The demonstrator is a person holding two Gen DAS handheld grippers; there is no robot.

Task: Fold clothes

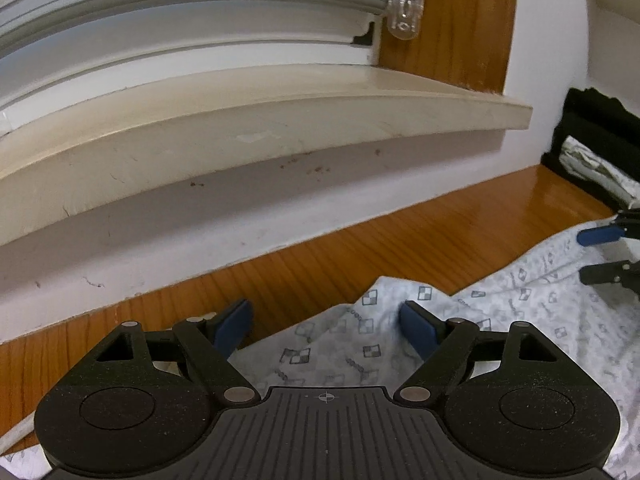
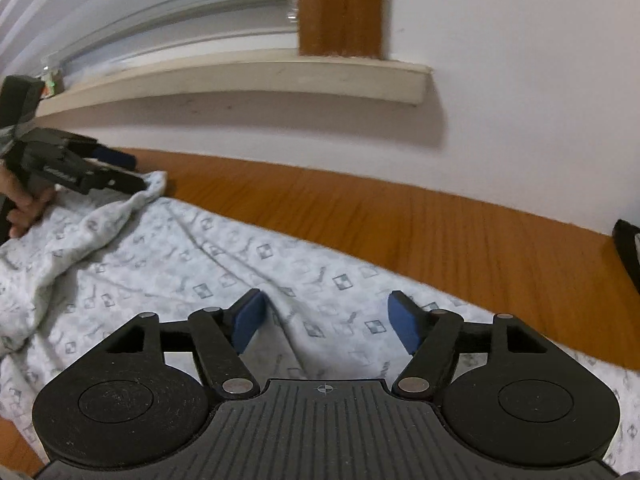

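A pale grey garment (image 1: 500, 312) with small square prints lies on the wooden table; it also shows in the right wrist view (image 2: 180, 264). My left gripper (image 1: 326, 322) is open, its blue pads apart over a raised fold at the garment's far edge. It also shows in the right wrist view (image 2: 132, 172), at the bunched corner of the cloth. My right gripper (image 2: 326, 318) is open just above the flat cloth near its far edge. It also shows in the left wrist view (image 1: 592, 254), open over the garment.
The wooden table (image 2: 400, 220) runs to a white wall with a cream window sill (image 1: 280, 120) overhanging. Dark folded clothes (image 1: 600, 140) sit at the right end of the table.
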